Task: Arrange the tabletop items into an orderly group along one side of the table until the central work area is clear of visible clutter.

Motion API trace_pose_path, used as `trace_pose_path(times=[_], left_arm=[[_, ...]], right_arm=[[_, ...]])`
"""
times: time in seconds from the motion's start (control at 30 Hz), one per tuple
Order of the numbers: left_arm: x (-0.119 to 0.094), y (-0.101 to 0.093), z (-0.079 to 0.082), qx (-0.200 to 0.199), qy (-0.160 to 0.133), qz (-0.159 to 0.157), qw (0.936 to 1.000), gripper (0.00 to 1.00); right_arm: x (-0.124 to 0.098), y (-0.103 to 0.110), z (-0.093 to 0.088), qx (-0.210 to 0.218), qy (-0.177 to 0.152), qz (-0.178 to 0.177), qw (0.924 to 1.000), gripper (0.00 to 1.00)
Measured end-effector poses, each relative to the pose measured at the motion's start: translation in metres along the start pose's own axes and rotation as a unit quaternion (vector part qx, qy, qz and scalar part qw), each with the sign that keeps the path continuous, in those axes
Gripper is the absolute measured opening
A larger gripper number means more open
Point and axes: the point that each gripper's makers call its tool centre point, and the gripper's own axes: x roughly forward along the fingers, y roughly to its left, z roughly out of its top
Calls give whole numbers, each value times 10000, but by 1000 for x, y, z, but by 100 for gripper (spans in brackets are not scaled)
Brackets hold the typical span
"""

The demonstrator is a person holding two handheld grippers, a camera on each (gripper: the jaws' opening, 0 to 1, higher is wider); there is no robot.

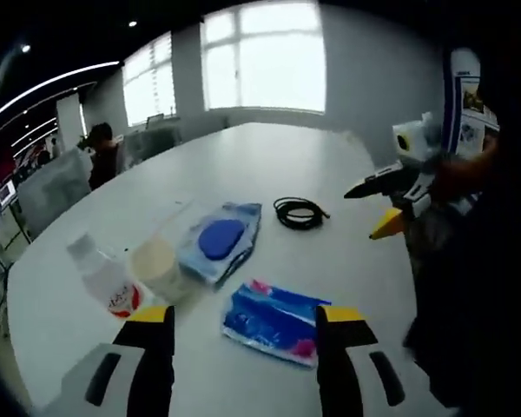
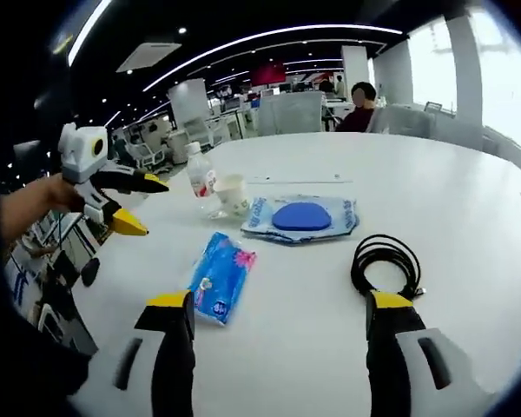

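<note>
On the white table (image 1: 269, 161) lie a blue tissue pack (image 1: 273, 321), a clear pouch with a blue oval object (image 1: 221, 241), a coiled black cable (image 1: 299, 212), a paper cup (image 1: 159, 265) and a water bottle (image 1: 104, 280). My left gripper (image 1: 247, 317) is open, hovering just in front of the tissue pack. My right gripper (image 2: 280, 306) is open above the table, between the tissue pack (image 2: 219, 275) and the cable (image 2: 384, 261). The pouch (image 2: 301, 217), cup (image 2: 233, 195) and bottle (image 2: 201, 176) sit beyond it. Each gripper appears in the other's view: the right gripper (image 1: 384, 207), the left gripper (image 2: 135, 206).
A person (image 1: 102, 156) sits at the table's far end, near office desks and chairs. A thin flat strip (image 2: 300, 180) lies beyond the pouch. A hand (image 2: 26, 208) holds the left gripper off the table edge. Windows stand behind the table.
</note>
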Motion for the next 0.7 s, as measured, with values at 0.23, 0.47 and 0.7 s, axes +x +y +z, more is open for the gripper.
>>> trace_pose_path(times=[0.23,0.47,0.7], left_arm=[[18,1,-10,290,251,-204,9991,57],[28,7,-17,609,524,-363,9961,52],[42,8,-25,761,874,-470,9922,49]], right_arm=[[10,36,-14,20,167,246,9996,70],[18,51,-21,-69,311,388,9987,60],[26,63,-34,-313,518,629,9962,49]])
